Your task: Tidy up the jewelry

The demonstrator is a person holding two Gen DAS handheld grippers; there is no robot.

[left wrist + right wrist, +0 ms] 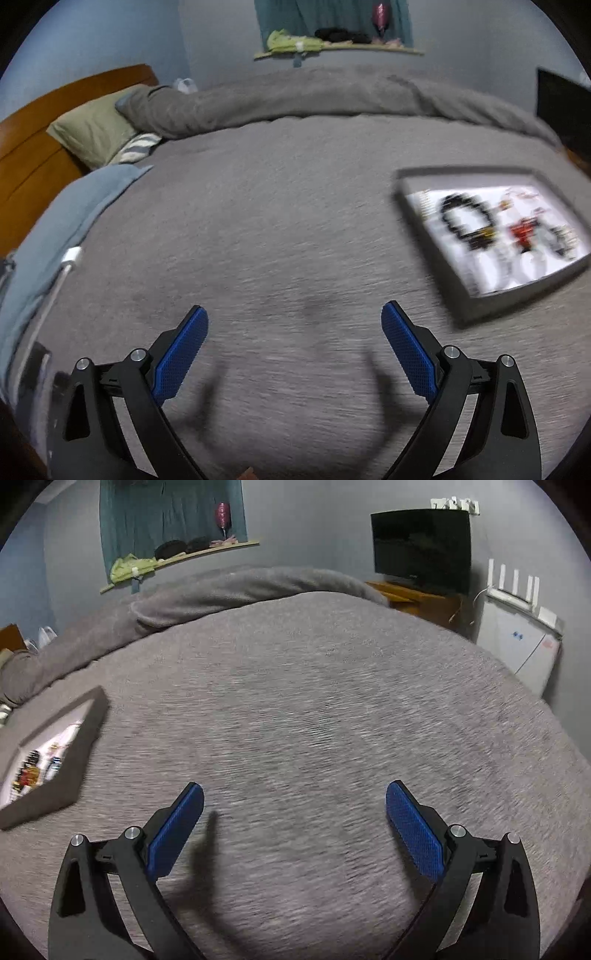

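Jewelry tray (436, 236) grey, white-lined, contents blurred, maybe beads; both grippers' fingers apart

1. Dim, cool, even light; its source is not shown.
2. Motion blur streaks the bed (280, 229) sideways and smears the tray (491, 236) on the right.
3. Soft shadows lie on the bed near the tongs (294, 827).
4. Fisheye bends the edges, and the corners go black.
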